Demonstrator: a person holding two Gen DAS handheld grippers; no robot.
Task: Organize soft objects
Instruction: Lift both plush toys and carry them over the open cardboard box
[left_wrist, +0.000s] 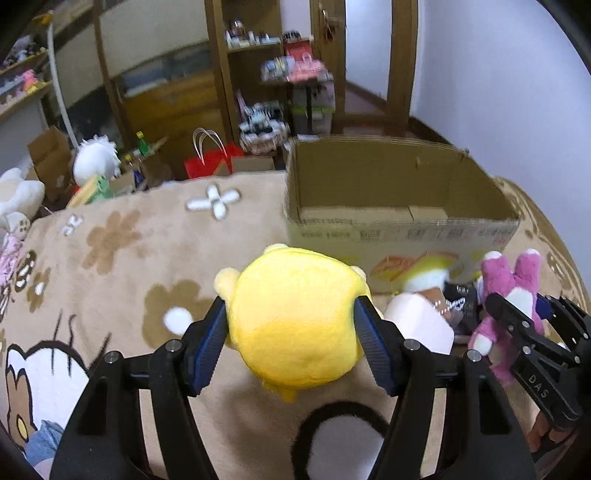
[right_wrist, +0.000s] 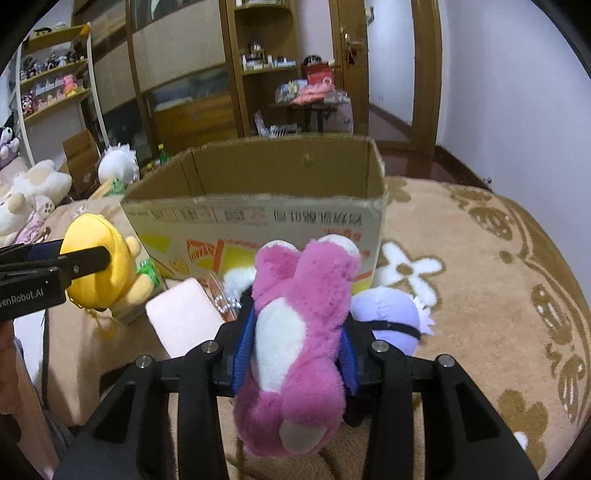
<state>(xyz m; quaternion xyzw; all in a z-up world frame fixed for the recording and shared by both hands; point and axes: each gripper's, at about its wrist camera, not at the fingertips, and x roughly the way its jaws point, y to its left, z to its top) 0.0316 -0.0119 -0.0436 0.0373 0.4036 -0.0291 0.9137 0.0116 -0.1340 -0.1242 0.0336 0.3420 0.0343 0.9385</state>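
Holding both toys clamped, our left claw (left_wrist: 290, 325) grips the yellow plush (left_wrist: 295, 317) and our right claw (right_wrist: 295, 350) the pink plush (right_wrist: 299, 332). Next, we judge, both must go over the cardboard box (right_wrist: 258, 218) rim, then release.

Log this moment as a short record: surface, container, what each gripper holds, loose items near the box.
surface: tan flower-print blanket
container: open cardboard box, no toys visible inside
left gripper: shut on yellow plush
right gripper: shut on pink plush
loose items: purple plush and pale pink block before the box
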